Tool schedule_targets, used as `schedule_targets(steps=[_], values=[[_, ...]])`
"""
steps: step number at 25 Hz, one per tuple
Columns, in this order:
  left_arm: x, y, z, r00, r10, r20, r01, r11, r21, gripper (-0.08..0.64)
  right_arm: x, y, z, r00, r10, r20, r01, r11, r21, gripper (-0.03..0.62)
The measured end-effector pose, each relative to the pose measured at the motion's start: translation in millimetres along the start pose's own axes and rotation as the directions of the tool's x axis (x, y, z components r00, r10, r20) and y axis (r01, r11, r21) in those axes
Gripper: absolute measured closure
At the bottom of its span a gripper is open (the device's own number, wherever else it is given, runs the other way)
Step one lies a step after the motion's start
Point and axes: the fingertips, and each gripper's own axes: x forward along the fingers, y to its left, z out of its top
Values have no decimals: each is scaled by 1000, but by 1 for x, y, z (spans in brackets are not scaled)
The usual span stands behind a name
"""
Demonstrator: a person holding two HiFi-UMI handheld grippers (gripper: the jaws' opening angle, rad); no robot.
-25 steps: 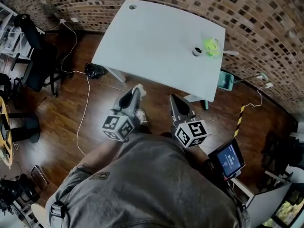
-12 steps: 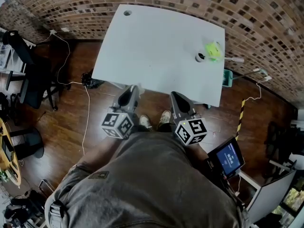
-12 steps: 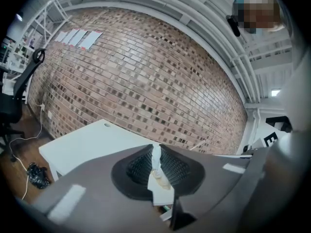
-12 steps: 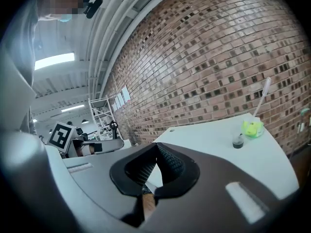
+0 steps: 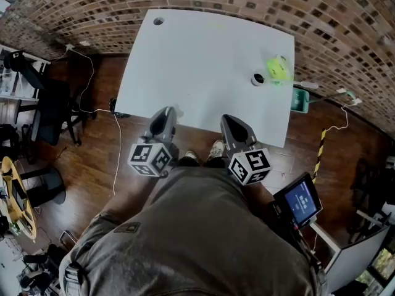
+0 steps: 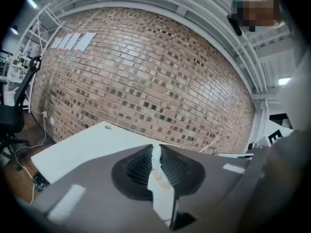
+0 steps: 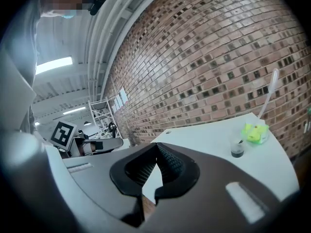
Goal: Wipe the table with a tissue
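The white table [image 5: 197, 60] lies ahead of me, and both grippers hang at its near edge. My left gripper [image 5: 164, 117] is shut on a thin strip of white tissue [image 6: 156, 155], which stands up between its dark ribbed pads [image 6: 138, 166]. My right gripper [image 5: 233, 127] is shut, its tips meeting with nothing between them [image 7: 156, 145]. Far right on the table stand a small dark cup [image 5: 257, 79] [image 7: 237, 151] and a yellow-green object [image 5: 278, 69] [image 7: 254, 132].
A brick wall [image 5: 345, 29] runs behind the table. A green bin [image 5: 300, 98] sits at the table's right side, with a lit screen [image 5: 300, 200] further right. A black chair [image 5: 52, 106] and cables [image 5: 117, 147] are on the wooden floor at the left.
Both grippers have moved forward from over the floor to the table's near edge. The table now sits nearer and more square in the head view.
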Motion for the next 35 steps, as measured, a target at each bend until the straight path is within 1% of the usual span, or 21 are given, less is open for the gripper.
schedule_targets(steps=[5,11,16,24,31,33,35], values=[[23,4,-6,999,29,-19,-29,1000,6,522,5,-27,0,1000,-11,-21,11,1000,2,580],[47,23,-22,996,49,-77,-47,998,29,522,15,-39,-4,998,-47,-36,48,998,30,580],[64,45,-42,988,75,-134,-72,997,30,522,24,-45,-15,995,-78,-66,81,996,46,580],[91,78,-88,963,117,-241,-110,993,43,522,34,-63,-32,985,-122,-119,130,990,59,580],[109,105,-116,941,169,-292,-159,986,57,522,31,-73,-38,976,-153,-153,163,985,53,580],[114,108,-122,933,183,-308,-168,983,76,522,28,-78,-38,974,-166,-157,176,983,52,580],[118,109,-128,922,201,-331,-174,979,109,522,26,-82,-37,971,-178,-159,188,981,54,580]])
